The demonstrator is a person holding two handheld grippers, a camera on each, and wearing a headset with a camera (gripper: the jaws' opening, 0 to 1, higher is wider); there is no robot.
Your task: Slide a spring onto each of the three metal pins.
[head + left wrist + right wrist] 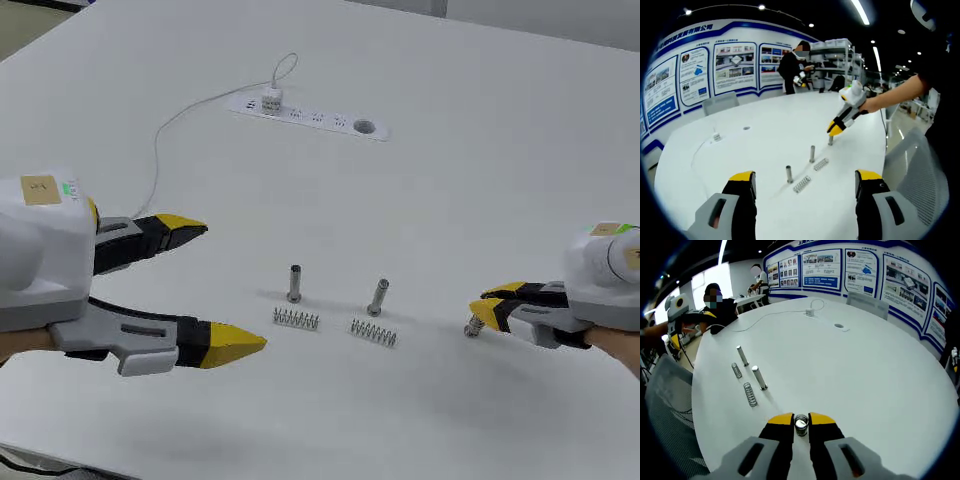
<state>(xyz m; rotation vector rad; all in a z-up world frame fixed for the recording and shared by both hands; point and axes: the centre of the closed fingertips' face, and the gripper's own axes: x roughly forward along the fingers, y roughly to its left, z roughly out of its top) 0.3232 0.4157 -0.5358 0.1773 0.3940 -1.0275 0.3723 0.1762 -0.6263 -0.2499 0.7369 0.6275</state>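
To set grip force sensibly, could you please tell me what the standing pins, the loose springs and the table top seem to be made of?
Two standing grey cylindrical pins: apparently bare metal, from their dull silver sheen. Two loose coiled wire springs: probably steel, bright grey. White table top: smooth matte surface, perhaps laminate or painted board; the look leaves that open.

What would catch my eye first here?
The yellow-tipped left gripper gapes wide at the left of the white table. Mid-table stand two metal pins, a spring lying before each. At the right, the right gripper pinches a third pin.
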